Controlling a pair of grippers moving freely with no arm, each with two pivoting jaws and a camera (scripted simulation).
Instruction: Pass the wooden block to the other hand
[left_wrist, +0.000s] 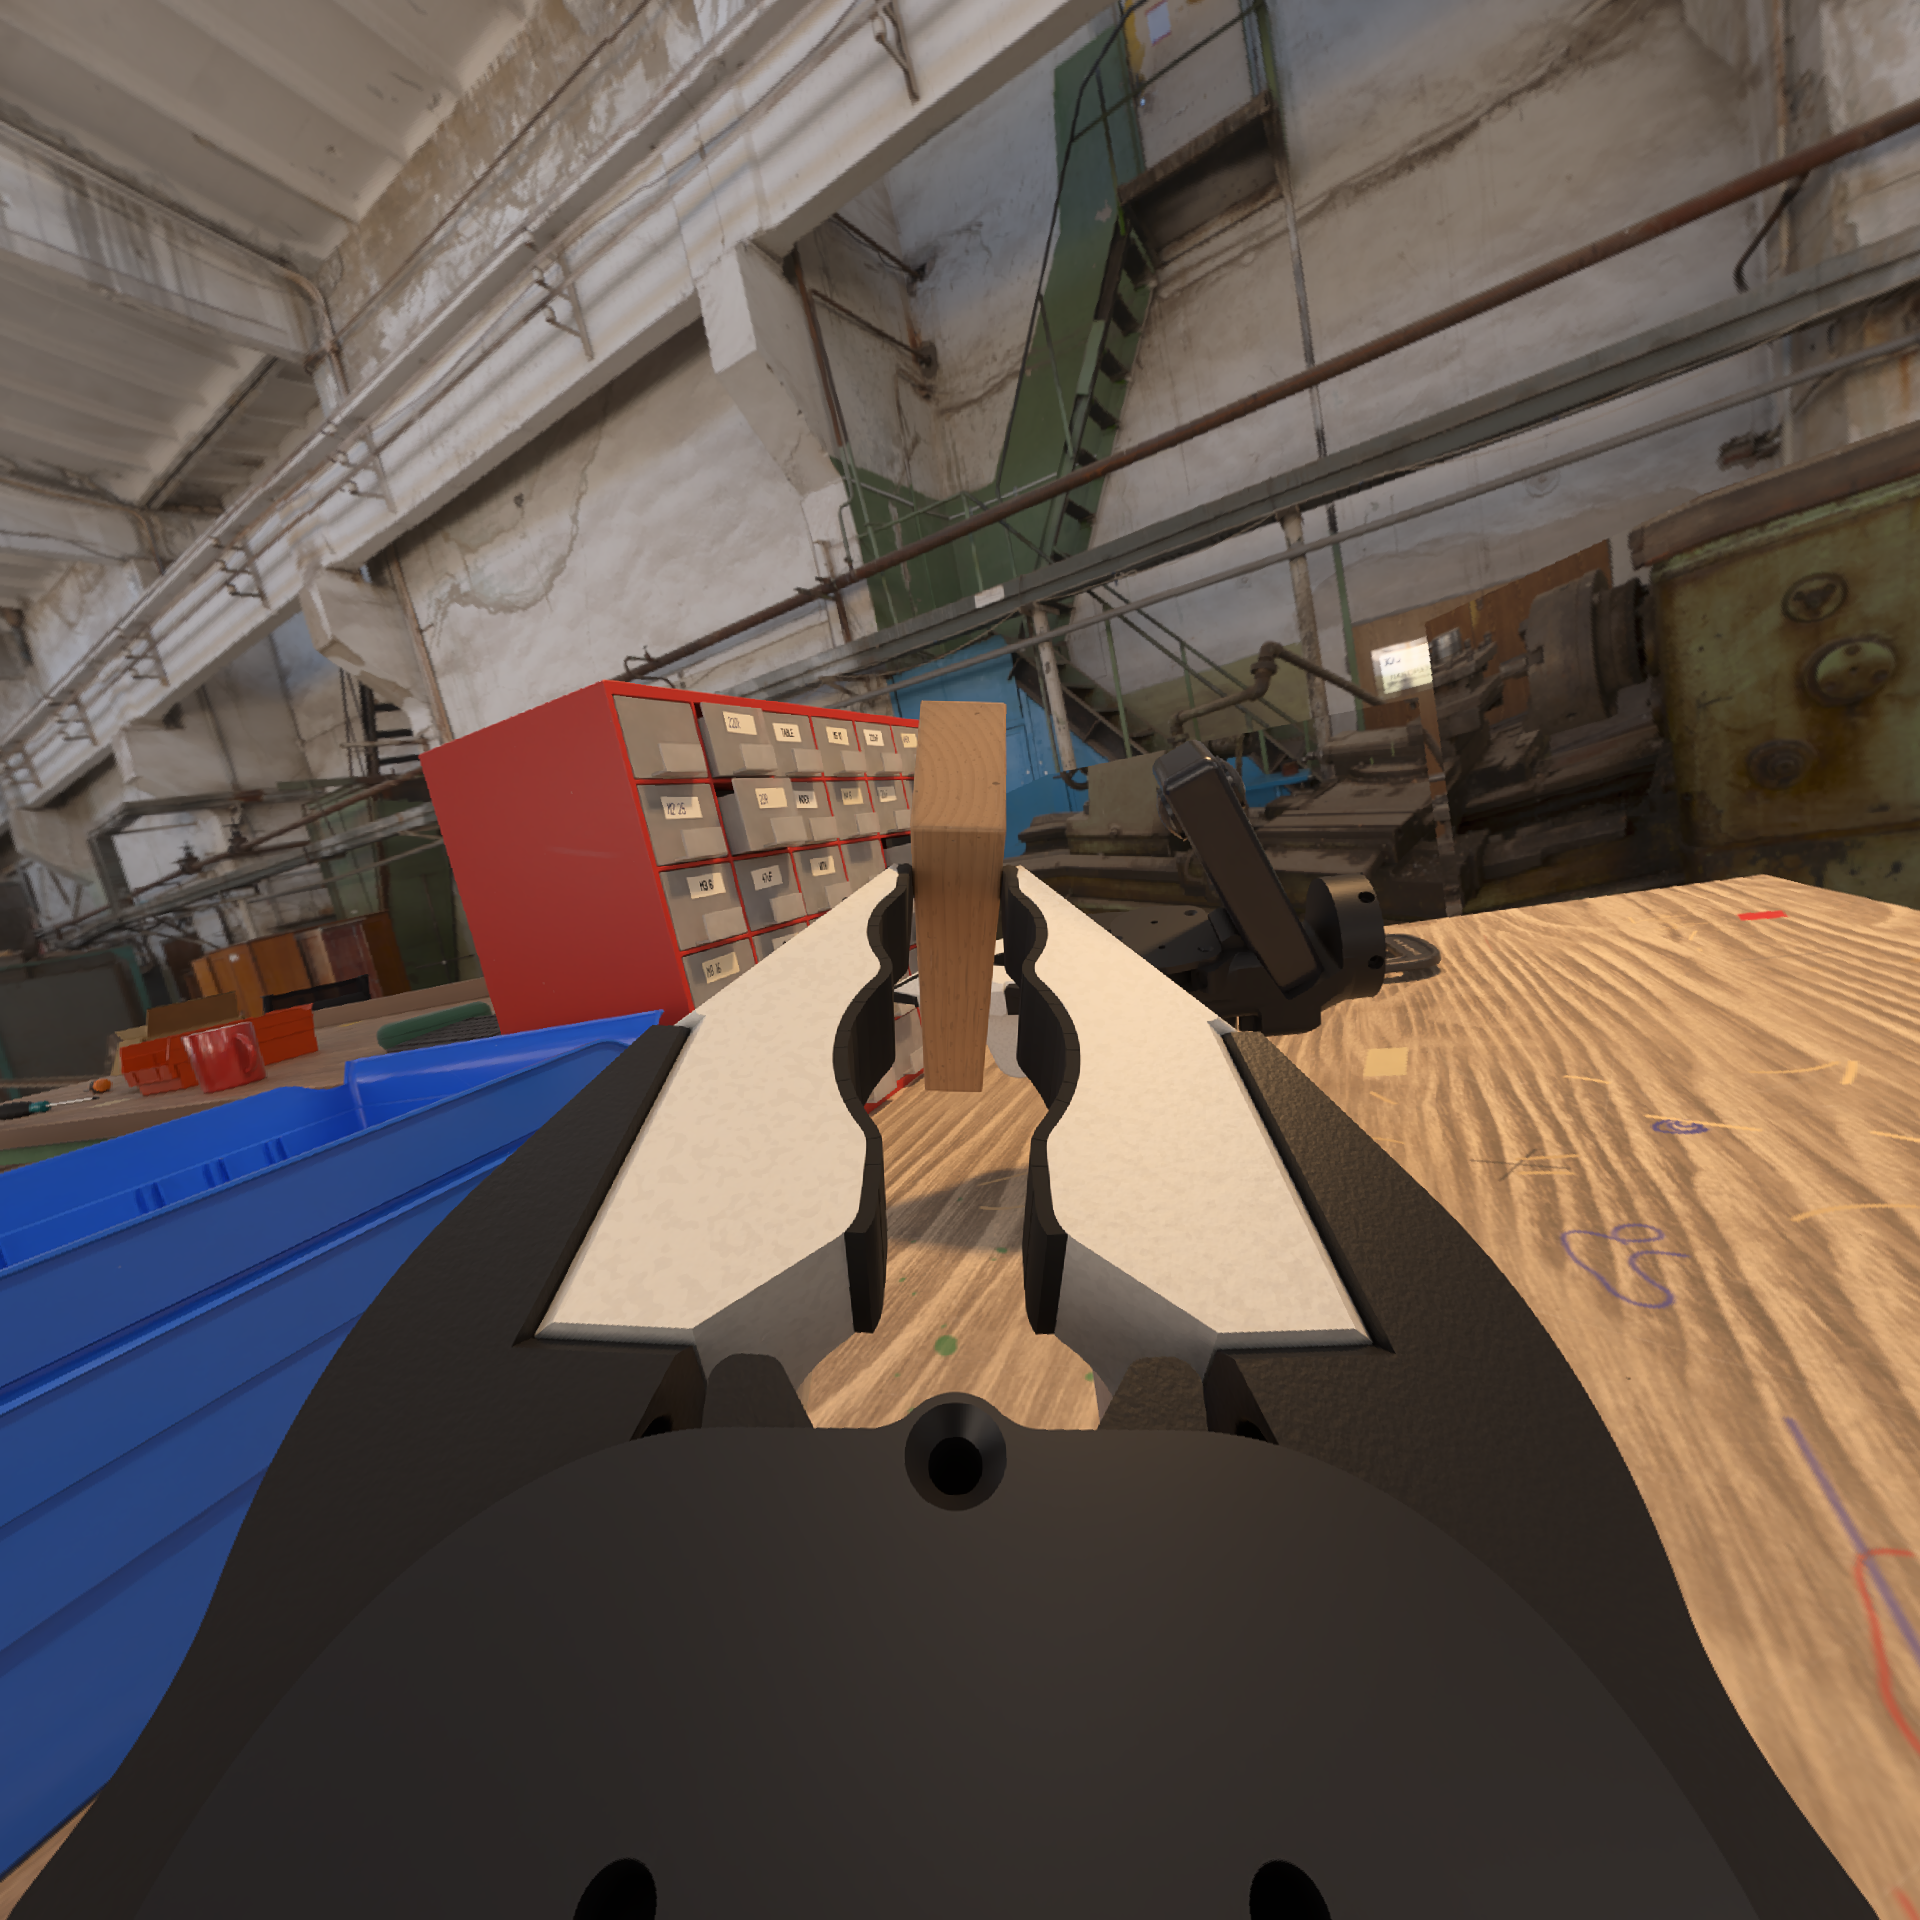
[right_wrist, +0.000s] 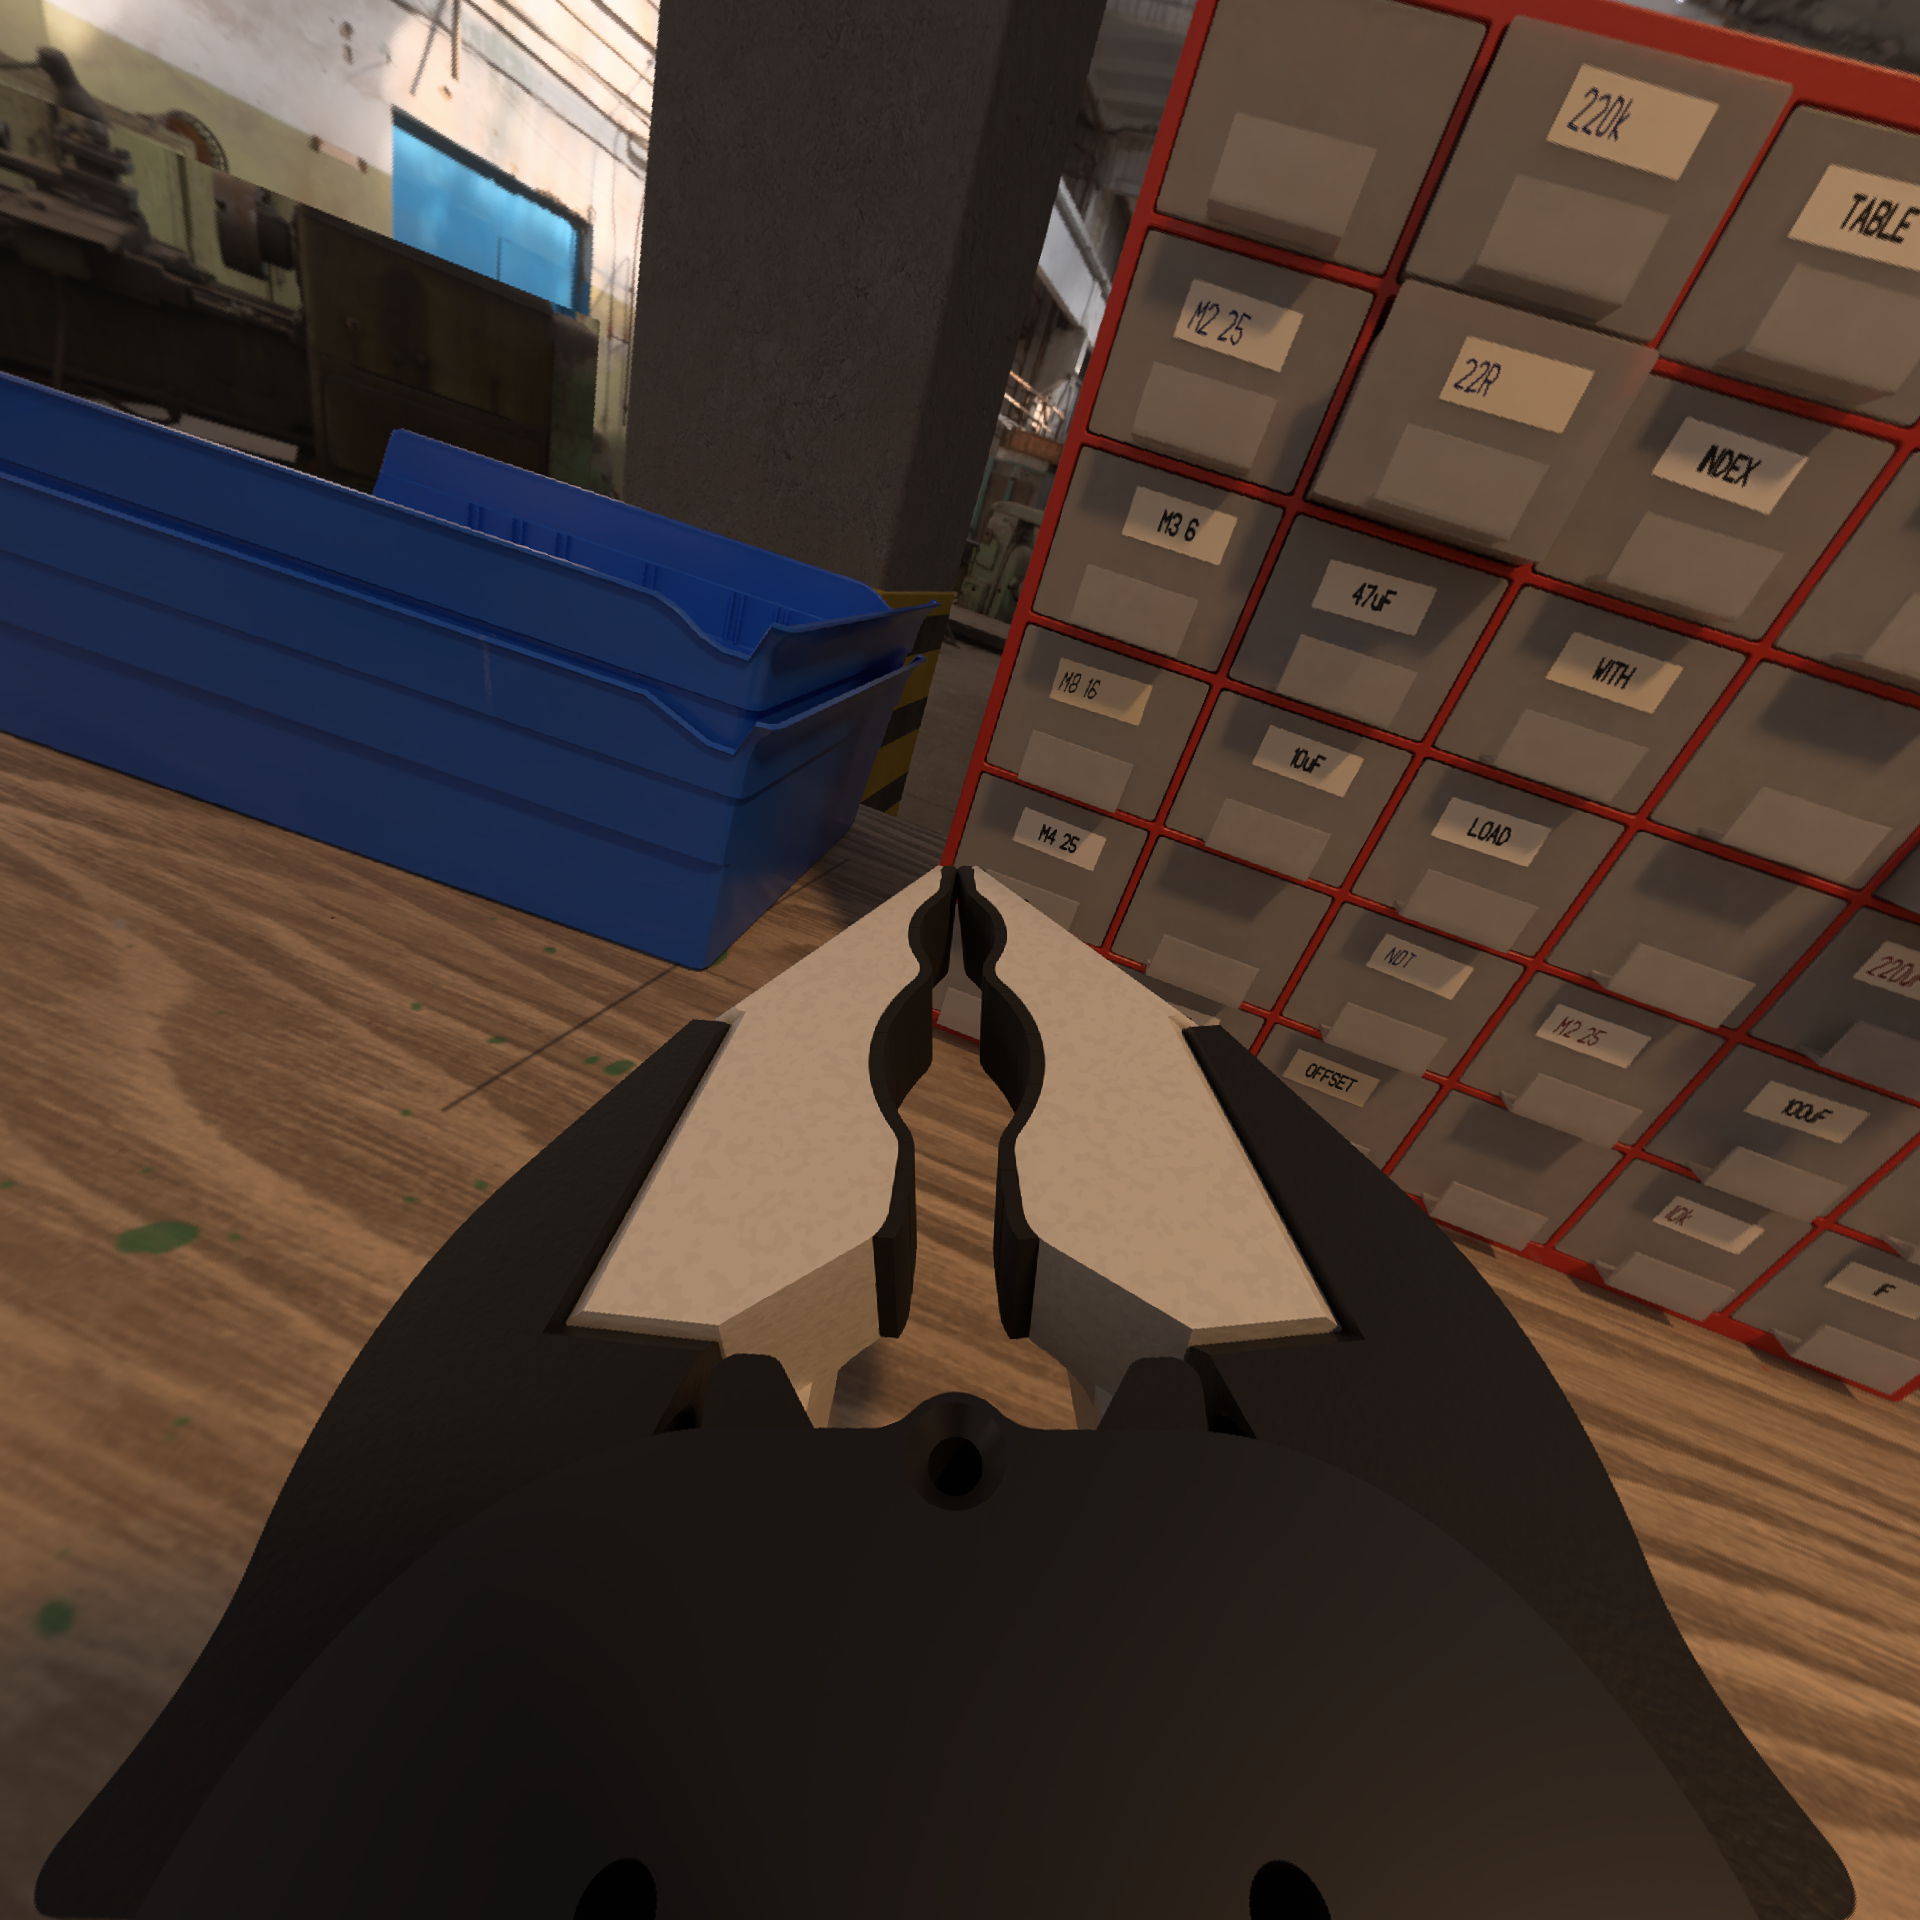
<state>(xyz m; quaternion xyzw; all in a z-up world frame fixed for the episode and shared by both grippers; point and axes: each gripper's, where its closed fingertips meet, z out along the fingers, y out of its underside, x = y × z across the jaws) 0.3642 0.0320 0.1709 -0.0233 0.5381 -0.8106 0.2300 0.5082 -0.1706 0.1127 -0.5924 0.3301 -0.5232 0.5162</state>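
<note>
The wooden block (left_wrist: 958, 914) is a light tan slab standing upright between the tips of my left gripper (left_wrist: 956, 883), which is shut on it and holds it above the wooden table (left_wrist: 1558, 1143). The block sticks out above and below the fingertips. The other gripper (left_wrist: 1247, 894) shows as a dark body low over the table beyond the block, to the right. In the right wrist view my right gripper (right_wrist: 956, 878) is shut and empty, its tips touching, pointing at the foot of the red drawer cabinet (right_wrist: 1455, 644). The block is not in that view.
Stacked blue bins (left_wrist: 208, 1247) lie at the left of the table and also show in the right wrist view (right_wrist: 416, 686). The red cabinet with grey drawers (left_wrist: 582, 852) stands behind them. A farther bench holds a red mug (left_wrist: 223, 1055).
</note>
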